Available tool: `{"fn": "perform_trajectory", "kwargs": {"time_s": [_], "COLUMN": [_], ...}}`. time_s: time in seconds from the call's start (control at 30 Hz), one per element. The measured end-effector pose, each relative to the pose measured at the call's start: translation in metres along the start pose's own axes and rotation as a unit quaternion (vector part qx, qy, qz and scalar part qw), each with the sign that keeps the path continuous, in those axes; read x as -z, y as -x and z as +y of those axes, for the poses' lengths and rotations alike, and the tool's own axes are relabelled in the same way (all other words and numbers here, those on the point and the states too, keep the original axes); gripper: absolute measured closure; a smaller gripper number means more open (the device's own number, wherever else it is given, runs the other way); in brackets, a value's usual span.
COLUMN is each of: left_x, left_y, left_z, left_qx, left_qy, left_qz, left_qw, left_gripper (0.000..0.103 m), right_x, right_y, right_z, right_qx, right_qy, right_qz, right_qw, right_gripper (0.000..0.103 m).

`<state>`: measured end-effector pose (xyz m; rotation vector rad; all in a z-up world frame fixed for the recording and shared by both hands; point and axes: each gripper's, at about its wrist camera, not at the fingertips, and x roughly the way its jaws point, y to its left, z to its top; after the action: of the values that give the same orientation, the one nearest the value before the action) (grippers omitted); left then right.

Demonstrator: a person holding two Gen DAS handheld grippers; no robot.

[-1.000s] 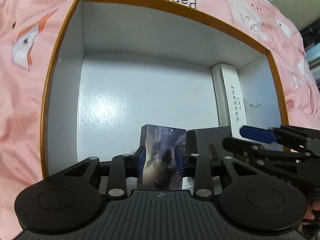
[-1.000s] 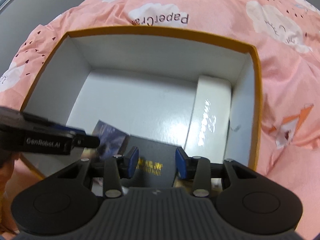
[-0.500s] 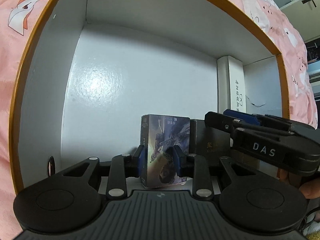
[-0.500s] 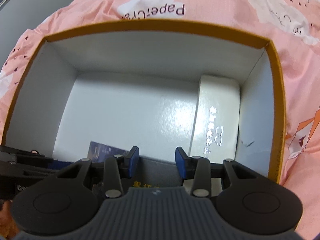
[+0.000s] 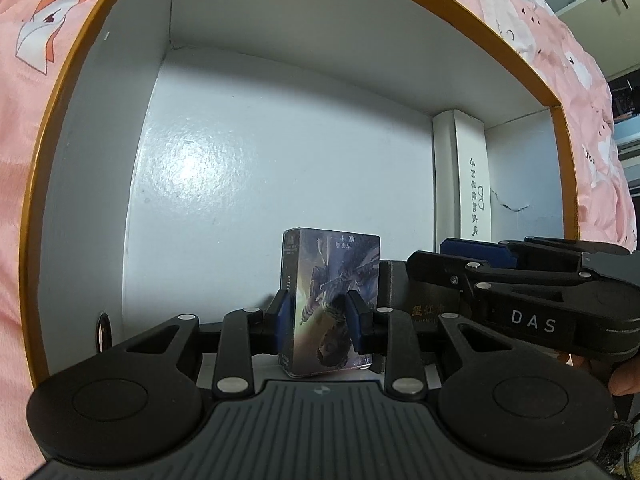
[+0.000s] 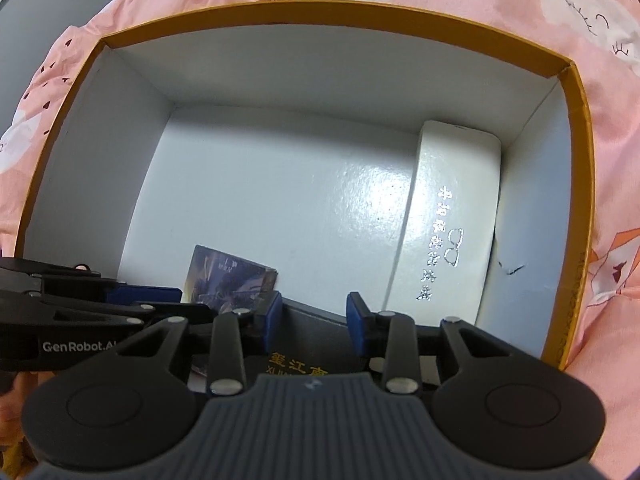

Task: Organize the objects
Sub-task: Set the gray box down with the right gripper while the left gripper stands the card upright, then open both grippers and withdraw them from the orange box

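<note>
Gripping a foil-printed card pack [image 5: 332,300] with the left gripper [image 5: 318,322], blue pads [image 5: 282,312] pressed on both of its sides, narrow set. Pack upright, low in the white box [image 5: 280,80], at the near end of the floor. Same pack seen from the right wrist as a dark printed corner [image 6: 230,276] just left of the right gripper [image 6: 314,316].

Holding 1 black box with gold lettering [image 6: 298,362] between the right pads [image 6: 354,322], jaws closing at this moment; pads seem to touch its edges, though the contact line sits partly hidden behind the fingers. Black box just beside the pack, on its right, near wall of the white box; whether the 2 touch cannot be told. From the left wrist, gold letters [image 5: 428,310] show under the right gripper's arm [image 5: 532,304] marked DAS.

Lying flat along the right wall: 1 long white case [image 6: 452,220] with silver characters and a glasses outline, well apart from the pack. Small dark scuff on that wall beside it [image 6: 508,268].

Orange rim [image 6: 320,12] all round, pink printed sheet [image 6: 600,60] under and around the box. Fingers of a hand [image 5: 624,376] at the far right edge behind the right gripper.
</note>
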<state>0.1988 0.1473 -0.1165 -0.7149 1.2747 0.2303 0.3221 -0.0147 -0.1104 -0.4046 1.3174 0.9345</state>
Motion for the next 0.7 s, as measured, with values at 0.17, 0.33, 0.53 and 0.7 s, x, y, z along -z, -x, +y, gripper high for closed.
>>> {"fn": "perform_trajectory", "kwargs": {"time_s": [0.17,0.33,0.53,0.7], "left_x": [-0.003,-0.002,0.027,0.042], "left_y": [-0.004,-0.003,0.023,0.054], "left_z": [-0.013,-0.013,-0.013,-0.014], "left_qx": [-0.013,-0.011,0.016,0.054], "left_qy": [-0.016,-0.019,-0.013,-0.029], "left_qz": [-0.001,-0.012,-0.091,-0.161], "left_qw": [0.9998,0.9997,0.9957,0.9851], "left_gripper": [0.070,0.070,0.070,0.070], "right_x": [0.002,0.006,0.025,0.053], "right_y": [0.000,0.007,0.037,0.068], "right_z": [0.003,0.009,0.018,0.022], "right_qx": [0.006,0.020,0.042,0.044], "right_qy": [0.004,0.008,0.009,-0.017], "right_qz": [-0.009,-0.032,-0.101,-0.172], "right_qw": [1.000,0.999,0.994,0.984], "right_gripper": [0.064,0.063,0.051,0.047]}}
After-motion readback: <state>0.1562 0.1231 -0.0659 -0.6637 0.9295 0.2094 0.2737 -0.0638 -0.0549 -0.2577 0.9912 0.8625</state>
